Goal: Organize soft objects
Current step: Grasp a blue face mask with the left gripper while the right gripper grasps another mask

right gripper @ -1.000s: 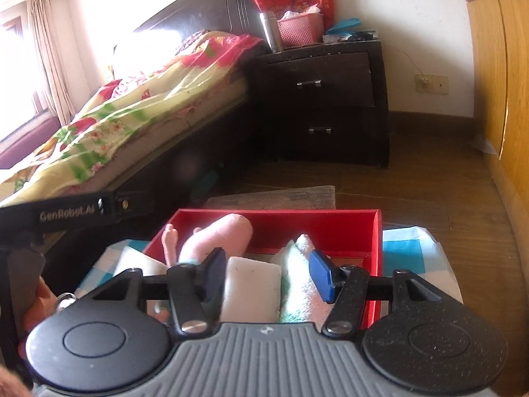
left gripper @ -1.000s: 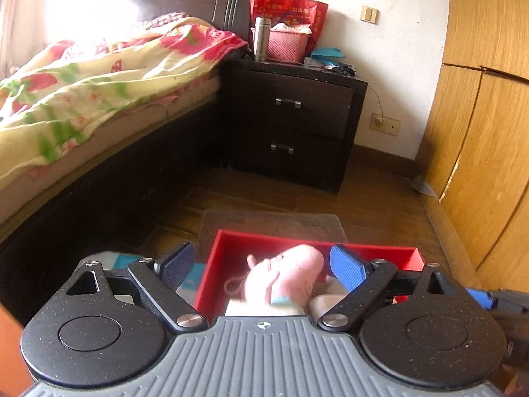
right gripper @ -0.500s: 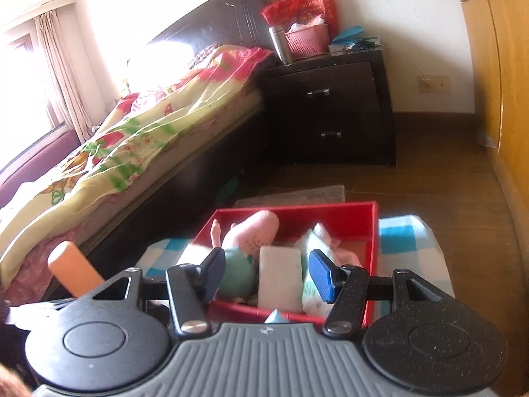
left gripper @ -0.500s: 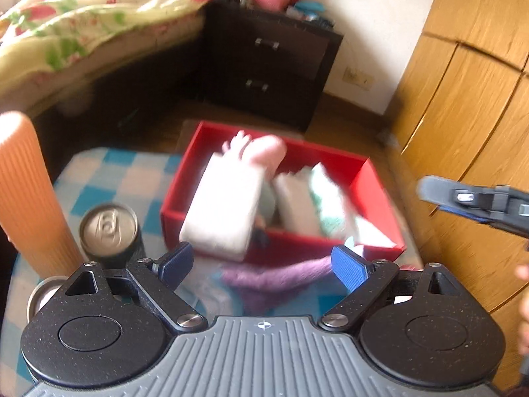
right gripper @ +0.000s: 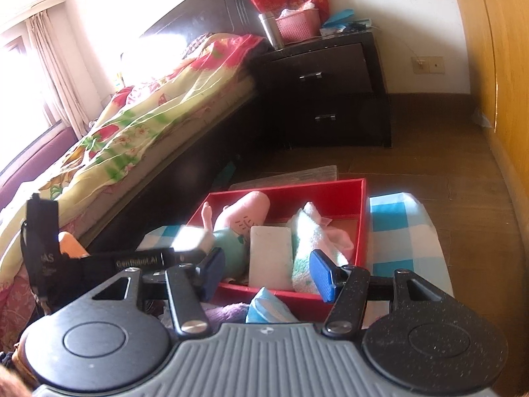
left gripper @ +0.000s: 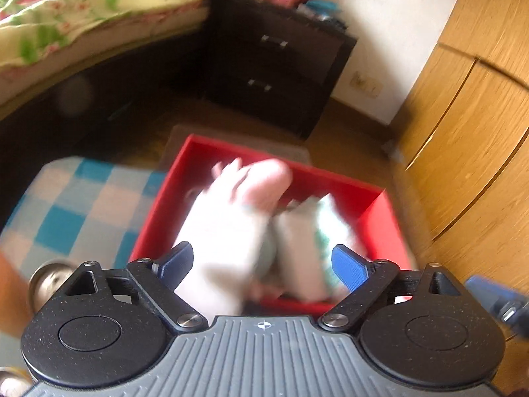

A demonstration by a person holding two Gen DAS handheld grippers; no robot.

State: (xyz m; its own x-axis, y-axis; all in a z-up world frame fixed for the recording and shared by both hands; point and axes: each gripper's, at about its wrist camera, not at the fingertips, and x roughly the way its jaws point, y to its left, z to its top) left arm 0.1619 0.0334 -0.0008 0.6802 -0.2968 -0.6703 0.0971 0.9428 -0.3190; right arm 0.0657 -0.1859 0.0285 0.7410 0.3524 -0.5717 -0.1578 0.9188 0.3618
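Note:
A red box (right gripper: 330,195) sits on a blue-and-white checked cloth (right gripper: 403,238). In it lie a pink pig plush toy (right gripper: 244,218), a white sponge block (right gripper: 269,254) and a white-green towel (right gripper: 307,241). The box also shows, blurred, in the left wrist view (left gripper: 380,218), with the pink plush (left gripper: 261,182) and a white block (left gripper: 218,241) leaning on its near left rim. My left gripper (left gripper: 263,266) is open over the box's near side. My right gripper (right gripper: 267,273) is open just before the box. A purple cloth (right gripper: 224,314) and a light blue packet (right gripper: 264,307) lie under it.
A metal can (left gripper: 49,279) and an orange cylinder (right gripper: 71,244) stand at the left of the cloth. A bed with a floral quilt (right gripper: 148,112) is to the left, a dark nightstand (right gripper: 327,96) behind, and a wooden wardrobe (left gripper: 469,132) to the right.
The left gripper has moved forward and down toward the box, so its view is blurred. The right gripper has drawn slightly closer to the box. Both stay open.

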